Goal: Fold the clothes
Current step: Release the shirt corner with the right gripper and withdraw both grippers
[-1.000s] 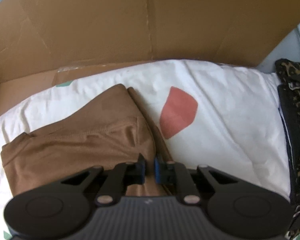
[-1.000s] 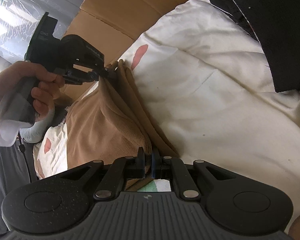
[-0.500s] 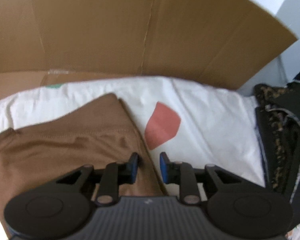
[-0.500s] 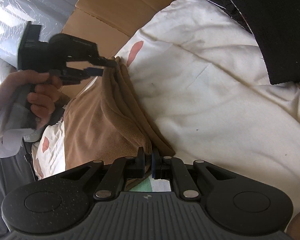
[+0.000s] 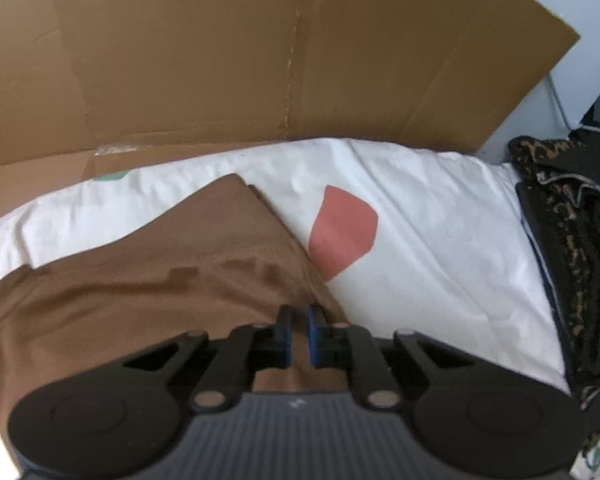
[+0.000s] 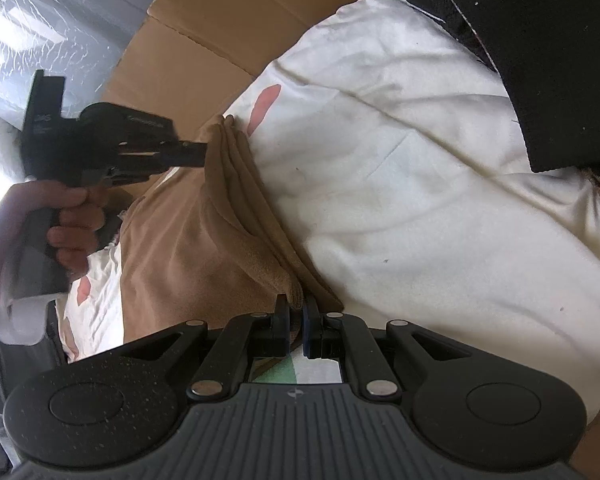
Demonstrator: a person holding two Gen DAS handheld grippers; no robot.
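**A:** ok so where's the garment at? All I can make out is brown.

**B:** That's it, the brown garment (image 5: 148, 300). In the left wrist view it fills the lower left and middle of the frame, lying on a white bedsheet (image 5: 440, 240) with a red leaf-shaped print (image 5: 342, 230) just right of its edge. A cardboard sheet (image 5: 260, 60) stands across the whole top of the frame.

**A:** and the grippers?

**B:** The right gripper (image 6: 295, 316) sits bottom centre of its own view, fingers pinching a bunched fold of the brown cloth, basically pressed together with the fabric squeezed between them. The left gripper (image 5: 298, 332) is over the garment's right edge at bottom centre of its view. Its fingers are closing with brown cloth in the narrow gap. From the right wrist view you can see that same gripper at middle left, held by a hand (image 6: 66, 224), its tip right at the far raised edge of the garment. Whether the pads really bite there, I can't tell.

**A:** anything else around?

**B:** A dark leopard-print cloth (image 5: 572, 232) piled along the right edge in the left view, touching the sheet. In the right view a black cloth (image 6: 540, 40) covers the upper right corner.
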